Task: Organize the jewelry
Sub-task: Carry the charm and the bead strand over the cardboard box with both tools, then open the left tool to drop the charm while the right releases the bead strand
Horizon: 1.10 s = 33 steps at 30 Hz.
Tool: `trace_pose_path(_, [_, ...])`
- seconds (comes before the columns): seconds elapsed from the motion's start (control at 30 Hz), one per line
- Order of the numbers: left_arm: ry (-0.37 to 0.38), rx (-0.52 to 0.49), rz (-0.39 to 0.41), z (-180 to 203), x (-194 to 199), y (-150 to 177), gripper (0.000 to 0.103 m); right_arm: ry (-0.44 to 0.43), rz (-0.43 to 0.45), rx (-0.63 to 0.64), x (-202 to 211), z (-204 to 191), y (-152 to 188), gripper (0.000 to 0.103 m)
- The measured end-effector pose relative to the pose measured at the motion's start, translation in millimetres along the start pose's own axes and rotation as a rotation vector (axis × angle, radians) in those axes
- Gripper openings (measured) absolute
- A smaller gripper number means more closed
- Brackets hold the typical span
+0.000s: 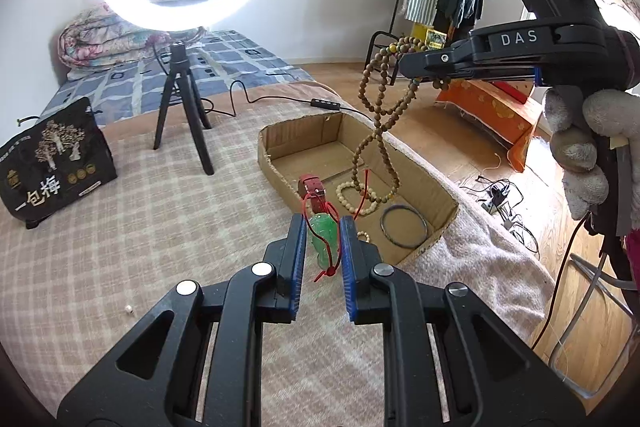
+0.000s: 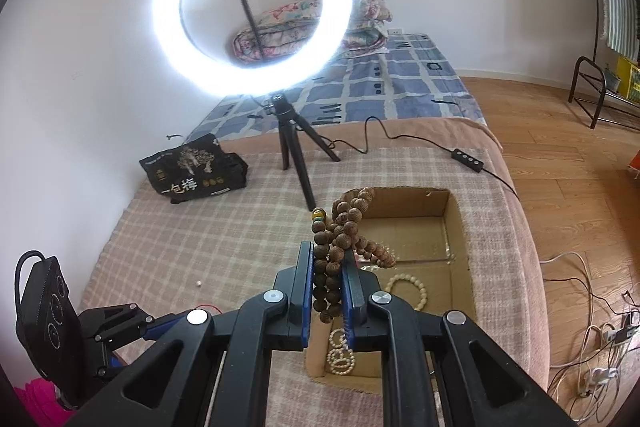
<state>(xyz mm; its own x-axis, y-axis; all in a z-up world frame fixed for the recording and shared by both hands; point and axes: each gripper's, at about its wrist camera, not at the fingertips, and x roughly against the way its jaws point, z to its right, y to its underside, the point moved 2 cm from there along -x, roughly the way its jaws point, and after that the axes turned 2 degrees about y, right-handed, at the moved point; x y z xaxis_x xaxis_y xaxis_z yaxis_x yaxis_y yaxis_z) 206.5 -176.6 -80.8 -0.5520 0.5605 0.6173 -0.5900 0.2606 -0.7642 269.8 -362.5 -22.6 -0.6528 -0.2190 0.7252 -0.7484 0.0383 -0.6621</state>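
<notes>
My left gripper [image 1: 323,227] is shut on a green jade pendant [image 1: 322,237] with a red cord, held just in front of the near wall of an open cardboard box [image 1: 276,143]. My right gripper [image 2: 329,259] is shut on a long strand of brown wooden beads [image 2: 344,223]. In the left wrist view that brown wooden bead strand [image 1: 380,115] hangs from the right gripper [image 1: 404,65] down into the box. Inside the box lie a red watch strap [image 1: 312,187], a cream bead bracelet [image 1: 356,197] and a dark bangle [image 1: 403,226].
A ring light [image 2: 252,15] on a black tripod [image 2: 294,151] stands behind the box, its cable and switch [image 2: 466,158] running right. A black snack bag [image 2: 196,169] lies at the left. A small white bead [image 1: 129,310] rests on the checked blanket. Cables cover the floor at right.
</notes>
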Motion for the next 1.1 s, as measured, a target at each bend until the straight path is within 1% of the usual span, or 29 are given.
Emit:
trace_pose_path(0.27, [0.027, -0.014, -0.021, 11.7, -38.1, -11.3, 0.015, 0.041, 0.003, -0.035, -21.8, 32.3, -14.1, 0.010])
trace_pose_path(0.67, [0.042, -0.023, -0.049, 16.0, -79.9, -17.9, 0.015, 0.109, 0.011, -0.022, -51.6, 58.3, -37.4, 0.010])
trace_pose_path(0.8, [0.047, -0.026, -0.058, 19.3, -90.4, -19.0, 0.015, 0.121, -0.006, -0.019, -67.3, 64.9, -38.4, 0.010])
trace_pose_path(0.93, [0.043, -0.035, -0.068, 22.9, -98.6, -19.6, 0.015, 0.116, -0.034, -0.029, -84.4, 71.8, -35.1, 0.011])
trace_pose_path(1.0, [0.041, -0.033, -0.074, 23.5, -102.3, -19.5, 0.016, 0.117, -0.042, -0.041, -89.9, 75.6, -33.6, 0.015])
trace_pose_path(1.03, [0.040, -0.029, -0.081, 23.3, -103.8, -19.3, 0.016, 0.117, -0.044, -0.049, -91.7, 77.3, -33.1, 0.026])
trace_pose_path(1.07, [0.045, -0.025, -0.086, 23.4, -104.6, -19.1, 0.022, 0.118, -0.043, -0.059, -92.6, 79.0, -32.4, 0.037])
trace_pose_path(1.1, [0.053, -0.024, -0.087, 23.6, -104.2, -18.6, 0.034, 0.116, -0.042, -0.066, -93.1, 79.6, -31.6, 0.040])
